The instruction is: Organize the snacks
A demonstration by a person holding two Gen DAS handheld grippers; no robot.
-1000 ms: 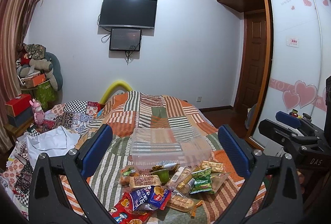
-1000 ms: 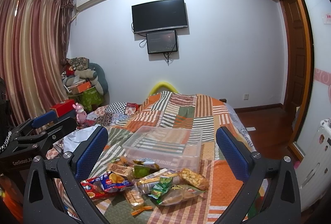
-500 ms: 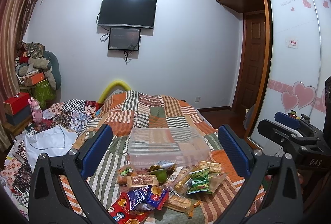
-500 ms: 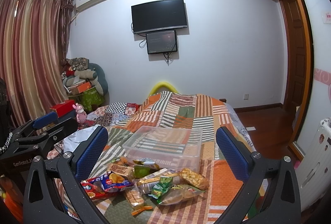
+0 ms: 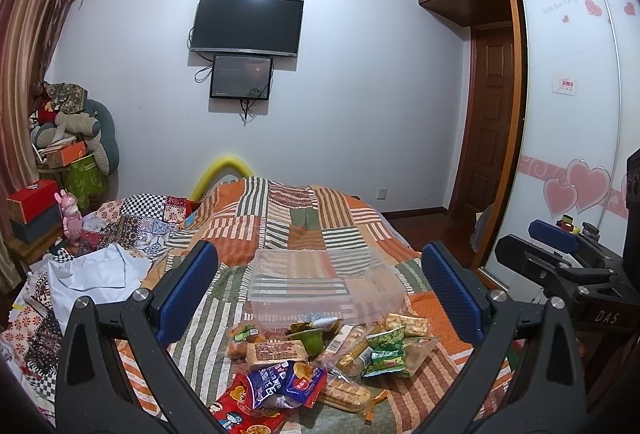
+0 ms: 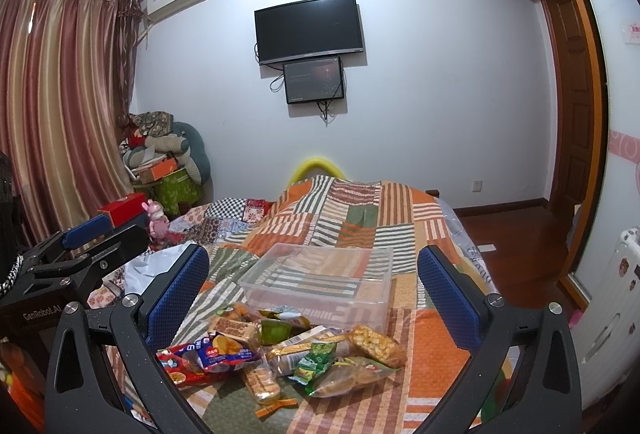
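Sitting empty behind the snack pile (image 5: pixel 316 358), the clear bin (image 5: pixel 324 288) faces both claws, spread wide.
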